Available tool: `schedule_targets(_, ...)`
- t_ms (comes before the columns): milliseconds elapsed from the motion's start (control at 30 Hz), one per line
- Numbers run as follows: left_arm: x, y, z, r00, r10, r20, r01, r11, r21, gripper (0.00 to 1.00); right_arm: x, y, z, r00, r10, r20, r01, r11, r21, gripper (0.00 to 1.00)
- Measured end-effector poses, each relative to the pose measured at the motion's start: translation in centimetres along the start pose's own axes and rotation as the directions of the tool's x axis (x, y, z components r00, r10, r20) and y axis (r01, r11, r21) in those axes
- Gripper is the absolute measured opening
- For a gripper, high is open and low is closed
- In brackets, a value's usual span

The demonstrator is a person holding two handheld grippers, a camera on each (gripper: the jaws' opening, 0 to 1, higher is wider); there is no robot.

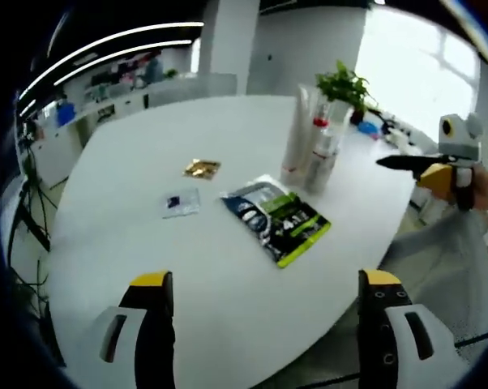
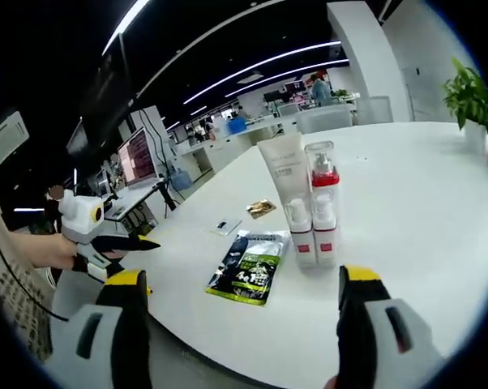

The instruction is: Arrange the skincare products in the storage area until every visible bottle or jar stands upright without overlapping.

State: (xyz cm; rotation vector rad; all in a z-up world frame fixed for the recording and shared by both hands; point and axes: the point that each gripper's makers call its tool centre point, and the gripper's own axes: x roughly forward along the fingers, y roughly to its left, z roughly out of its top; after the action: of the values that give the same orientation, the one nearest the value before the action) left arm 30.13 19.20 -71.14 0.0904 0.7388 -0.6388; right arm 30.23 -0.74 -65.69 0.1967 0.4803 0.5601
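Observation:
A tall white tube (image 2: 280, 172), a clear bottle with a red collar (image 2: 321, 185) and two small bottles with red bases (image 2: 301, 233) stand upright in a tight cluster on the white table (image 2: 406, 211). The left gripper view shows the tube (image 1: 296, 134) and the clear bottle (image 1: 323, 150) at the far right of the table. My left gripper (image 1: 267, 285) is open and holds nothing, well short of them. My right gripper (image 2: 244, 284) is open and holds nothing, just in front of the cluster. The left gripper (image 2: 106, 241) appears off the table's left edge.
A green and black sachet (image 1: 276, 217) lies flat mid-table, with a gold packet (image 1: 202, 168) and a small clear packet (image 1: 181, 203) beyond it. A potted plant (image 1: 346, 85) stands behind the bottles. The right gripper (image 1: 435, 168) hovers beyond the table's edge. Desks and monitors (image 2: 139, 158) stand behind.

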Motion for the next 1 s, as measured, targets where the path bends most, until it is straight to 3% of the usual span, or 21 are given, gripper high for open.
schedule_targets(467, -3.0, 0.8, -0.9, 0.999, -0.013, 0.038, 0.013, 1.000, 0.002, 0.94, 0.1, 0.5, -0.3, 1.000, 0.016, -0.020, -0.016, 1.000, -0.020, 0.98)
schedule_targets(700, -3.3, 0.5, -0.3, 0.997, -0.031, 0.077, 0.030, 1.000, 0.009, 0.93, 0.2, 0.5, -0.5, 0.999, 0.017, -0.029, -0.018, 0.999, -0.026, 0.98)
schedule_targets(1000, -3.2, 0.5, -0.6, 0.998, -0.027, 0.065, 0.025, 0.999, 0.032, 0.92, 0.1, 0.3, -0.4, 1.000, 0.008, -0.025, -0.009, 1.000, -0.021, 0.97)
